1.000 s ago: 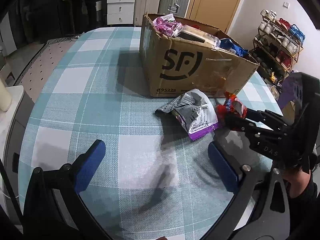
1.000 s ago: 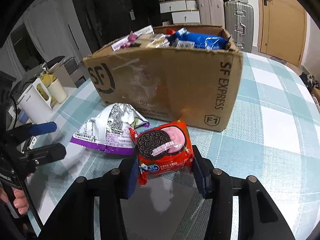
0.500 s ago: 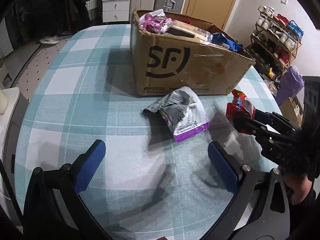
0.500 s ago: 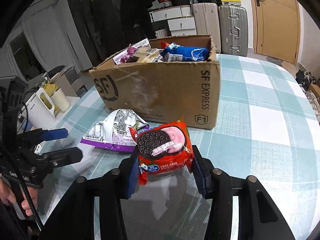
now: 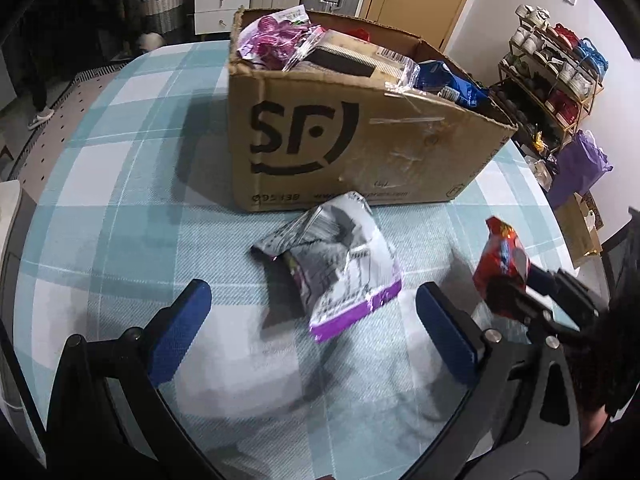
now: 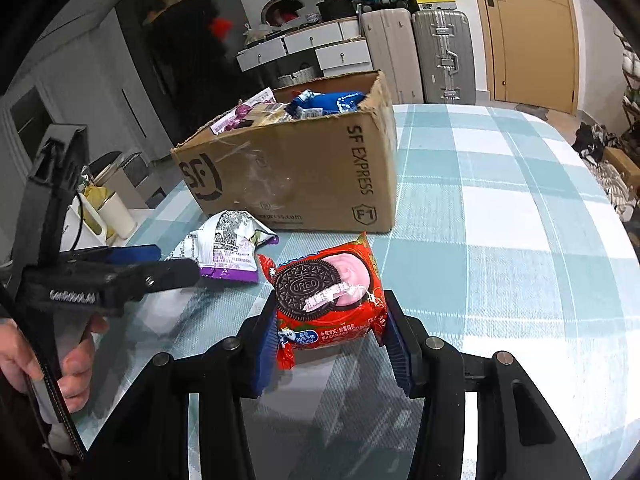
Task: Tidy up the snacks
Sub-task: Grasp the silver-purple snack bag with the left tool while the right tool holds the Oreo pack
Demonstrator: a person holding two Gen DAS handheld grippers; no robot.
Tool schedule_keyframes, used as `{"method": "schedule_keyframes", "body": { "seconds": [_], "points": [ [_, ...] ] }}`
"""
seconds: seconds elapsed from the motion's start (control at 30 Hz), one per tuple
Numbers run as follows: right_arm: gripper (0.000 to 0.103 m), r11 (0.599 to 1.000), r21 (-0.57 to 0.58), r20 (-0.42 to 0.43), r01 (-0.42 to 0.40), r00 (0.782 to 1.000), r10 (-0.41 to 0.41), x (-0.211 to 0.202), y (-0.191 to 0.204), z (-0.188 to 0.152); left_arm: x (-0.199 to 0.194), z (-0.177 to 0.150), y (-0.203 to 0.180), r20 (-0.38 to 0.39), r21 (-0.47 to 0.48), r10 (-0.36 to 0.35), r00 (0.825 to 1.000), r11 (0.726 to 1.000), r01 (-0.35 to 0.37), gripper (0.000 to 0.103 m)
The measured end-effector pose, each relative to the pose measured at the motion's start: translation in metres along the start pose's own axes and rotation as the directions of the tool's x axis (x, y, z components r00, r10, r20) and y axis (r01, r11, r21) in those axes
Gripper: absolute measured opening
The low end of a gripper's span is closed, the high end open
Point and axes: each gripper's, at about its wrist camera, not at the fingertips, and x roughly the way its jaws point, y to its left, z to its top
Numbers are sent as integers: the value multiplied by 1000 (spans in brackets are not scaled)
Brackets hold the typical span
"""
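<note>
My right gripper [image 6: 332,340] is shut on a red Oreo pack [image 6: 328,304] and holds it above the checked table; the pack also shows in the left wrist view [image 5: 502,264]. My left gripper [image 5: 312,324] is open and empty, its blue pads on either side of a grey-and-purple snack bag [image 5: 340,272] that lies flat on the table just ahead. The same bag shows in the right wrist view [image 6: 226,246]. A cardboard SF box [image 5: 352,140] holding several snacks stands behind the bag, and also shows in the right wrist view [image 6: 296,176].
The round table has a teal checked cloth [image 6: 500,208]. A shoe rack [image 5: 560,76] and a purple bag [image 5: 580,168] stand beyond the table's right edge. Suitcases [image 6: 440,56] and white drawers [image 6: 320,46] stand behind. A white kettle and cup [image 6: 108,212] sit on a side counter.
My left gripper has moved forward toward the snack bag and the box. My right gripper has pulled back and away from the box, still holding the Oreo pack.
</note>
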Motion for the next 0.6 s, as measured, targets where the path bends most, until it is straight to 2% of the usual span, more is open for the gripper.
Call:
{"method": "schedule_keyframes", "body": {
  "seconds": [0.17, 0.37, 0.53, 0.6],
  "points": [
    [48, 1000, 14, 7, -13, 1000, 13, -1, -1, -2, 11, 13, -4, -6, -1, 9, 1000, 1000, -9, 102],
    [48, 1000, 15, 21, -18, 1000, 18, -5, -1, -2, 29, 25, 1, -46, -35, -26, 999, 999, 25, 100],
    [48, 999, 23, 19, -32, 999, 32, -4, 0, -4, 36, 28, 0, -51, -20, -57, 997, 998, 56, 79],
    [48, 999, 22, 18, -39, 999, 38, -3, 1, -5, 39, 26, 1, -57, -22, -95, 994, 995, 94, 47]
  ]
}}
